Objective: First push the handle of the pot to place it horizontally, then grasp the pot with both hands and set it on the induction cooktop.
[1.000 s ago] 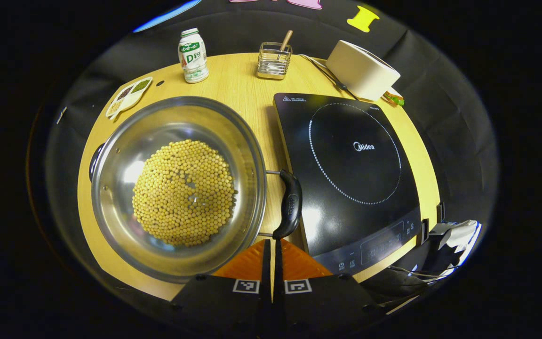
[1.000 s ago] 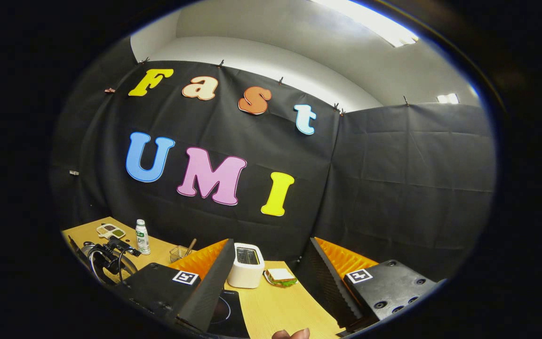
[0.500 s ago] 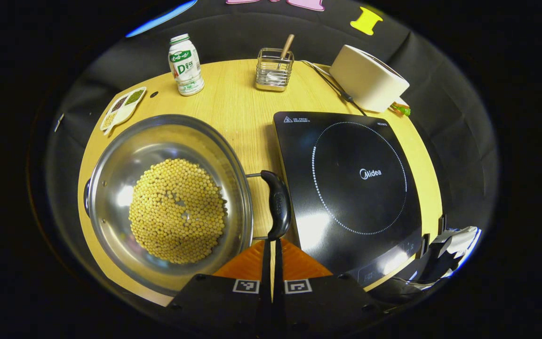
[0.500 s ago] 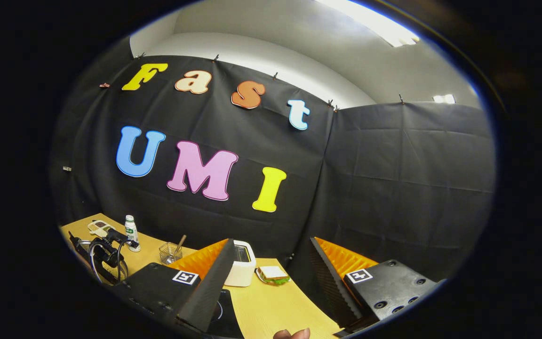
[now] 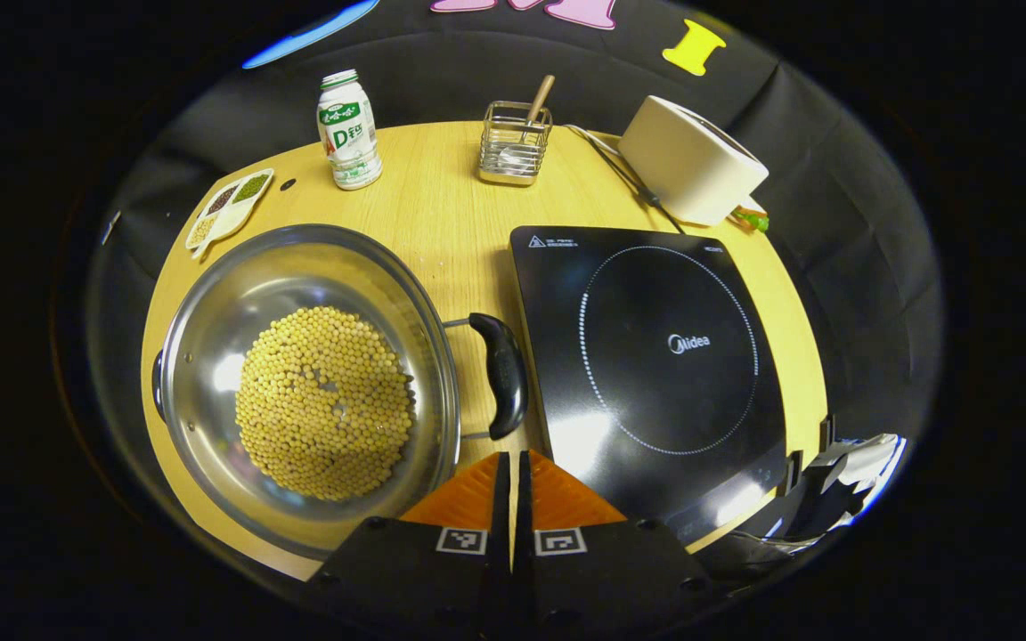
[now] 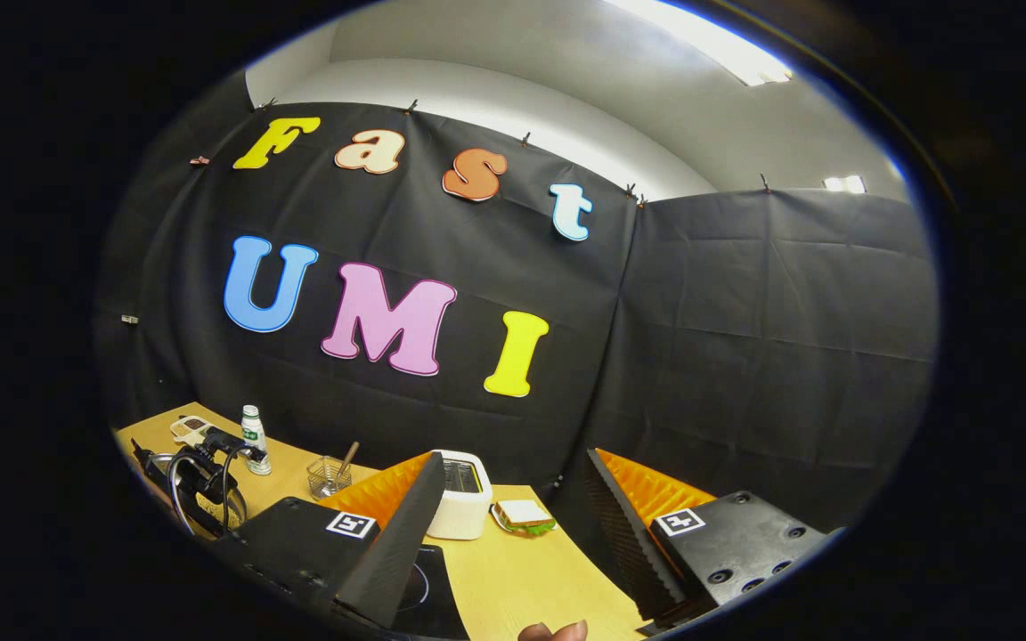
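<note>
Two fingers of the left gripper are seen pressed together at the bottom of the left gripper view, with nothing pinched between them. Just ahead of their tips the black handle of the pot is found, close to the tips but apart from them. The pot, a steel one holding yellow beans, is set on the wooden table, left of the induction cooktop and not on it. A second handle is glimpsed at the pot's far left rim. Farther back a bottle, a wire holder, a white toaster and a small divided dish are seen.

In the right gripper view, the right gripper is held spread wide and empty, raised and aimed at the booth wall. Between its fingers the toaster and a sandwich are visible on the table. The other gripper is seen at the far left, over the pot.
</note>
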### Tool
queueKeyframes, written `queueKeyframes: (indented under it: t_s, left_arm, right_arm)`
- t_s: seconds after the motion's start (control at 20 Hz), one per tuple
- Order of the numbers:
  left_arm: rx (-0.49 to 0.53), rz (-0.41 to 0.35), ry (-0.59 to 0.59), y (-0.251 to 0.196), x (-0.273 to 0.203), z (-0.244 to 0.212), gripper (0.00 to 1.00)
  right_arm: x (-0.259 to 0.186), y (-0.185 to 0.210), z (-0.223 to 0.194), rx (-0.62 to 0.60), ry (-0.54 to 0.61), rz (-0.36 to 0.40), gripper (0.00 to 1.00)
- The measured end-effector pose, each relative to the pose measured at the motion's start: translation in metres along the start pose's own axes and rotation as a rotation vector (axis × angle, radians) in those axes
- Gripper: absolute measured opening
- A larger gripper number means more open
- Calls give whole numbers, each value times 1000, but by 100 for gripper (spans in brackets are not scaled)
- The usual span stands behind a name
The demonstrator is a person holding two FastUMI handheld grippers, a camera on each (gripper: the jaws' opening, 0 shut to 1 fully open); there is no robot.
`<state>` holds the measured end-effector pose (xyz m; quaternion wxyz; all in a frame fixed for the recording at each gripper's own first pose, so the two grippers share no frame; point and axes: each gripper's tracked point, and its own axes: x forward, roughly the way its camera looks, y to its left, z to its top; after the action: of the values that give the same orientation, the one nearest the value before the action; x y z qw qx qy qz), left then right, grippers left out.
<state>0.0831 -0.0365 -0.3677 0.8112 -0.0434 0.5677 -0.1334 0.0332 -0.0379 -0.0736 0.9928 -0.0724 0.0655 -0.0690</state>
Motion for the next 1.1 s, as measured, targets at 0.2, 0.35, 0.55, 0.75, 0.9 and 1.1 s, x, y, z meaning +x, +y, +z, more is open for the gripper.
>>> queueKeyframes:
  t_s: [0.2, 0.35, 0.55, 0.75, 0.9, 1.1]
  left_arm:
    - [72, -18, -117, -4, -35, -2, 25]
    - [118, -7, -207, -1, -64, -2, 57]
    - [79, 5, -304, 15, -95, -3, 96]
    - [14, 5, -377, 46, -119, -4, 96]
    - [-18, 51, -416, 86, -134, -5, 96]
    - [-35, 112, -443, 137, -147, -4, 96]
  right_arm:
    - [-3, 24, -4, 0, 15, 61, 98]
    - [-5, 45, -2, 7, 21, 108, 98]
    - [-10, 83, -4, 24, 42, 200, 98]
    - [-14, 132, -14, 78, 106, 342, 98]
    - [-11, 167, -23, 130, 163, 430, 98]
    - [-8, 210, -47, 142, 244, 508, 98]
